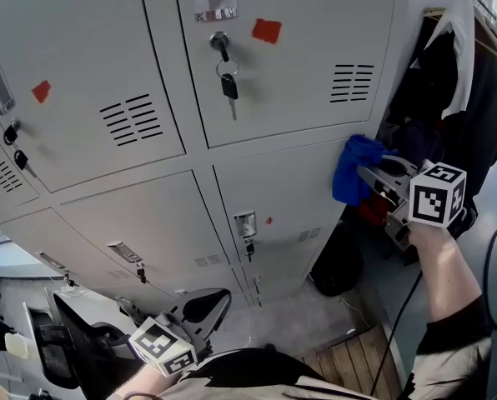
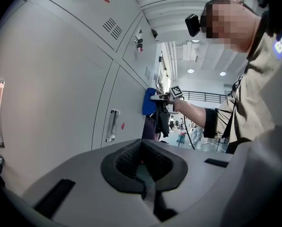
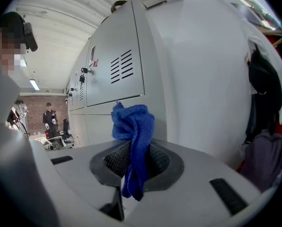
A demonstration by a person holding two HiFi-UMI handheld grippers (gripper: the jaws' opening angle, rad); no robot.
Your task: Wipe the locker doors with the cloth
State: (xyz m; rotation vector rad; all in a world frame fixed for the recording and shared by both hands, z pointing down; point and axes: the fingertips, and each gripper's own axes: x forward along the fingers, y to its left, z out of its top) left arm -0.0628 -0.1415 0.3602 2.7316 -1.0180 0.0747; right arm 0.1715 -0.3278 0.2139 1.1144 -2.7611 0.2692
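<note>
The right tool (image 1: 375, 178), clamped on the blue cloth (image 1: 356, 167), holds it at the locker door's (image 1: 278, 186) right edge, seemingly ready to sweep left, while the left tool (image 1: 200, 308) sits closed and empty.

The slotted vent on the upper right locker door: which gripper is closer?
Right. The right gripper, holding the blue cloth, sits just below the slotted vent; the left gripper is low near the person's body, far down-left.

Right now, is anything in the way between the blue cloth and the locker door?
No, nothing visible. The right gripper holds the cloth right by the edge of the locker door.
</note>
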